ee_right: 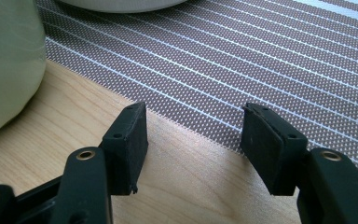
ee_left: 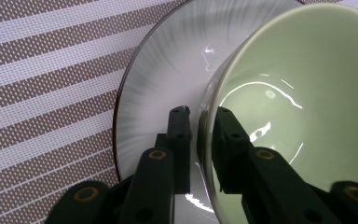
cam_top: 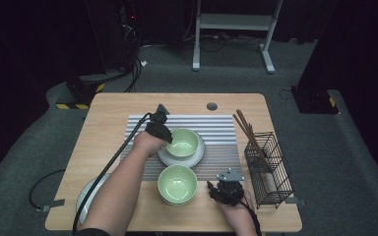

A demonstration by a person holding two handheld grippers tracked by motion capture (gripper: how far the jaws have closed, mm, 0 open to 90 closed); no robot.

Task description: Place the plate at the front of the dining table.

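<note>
A pale green bowl point(cam_top: 183, 142) rests on a white plate point(cam_top: 165, 157) on the striped mat. My left gripper point(cam_top: 169, 138) is shut on this bowl's near-left rim point(ee_left: 213, 121), one jaw outside and one inside the wall, over the plate point(ee_left: 168, 70). A second green bowl point(cam_top: 177, 183) stands nearer, at the mat's front edge, seemingly stacked on another. My right gripper point(cam_top: 210, 189) hovers just right of it, open with nothing between its jaws point(ee_right: 193, 128), above the wood beside the mat. That bowl's side point(ee_right: 7, 60) shows at the left of the right gripper view.
A black wire basket point(cam_top: 269, 169) holding brown chopsticks point(cam_top: 248, 132) stands at the table's right edge. A pale plate point(cam_top: 86, 196) lies at the front left, partly under the left forearm. The striped mat point(cam_top: 216, 128) covers the table's middle.
</note>
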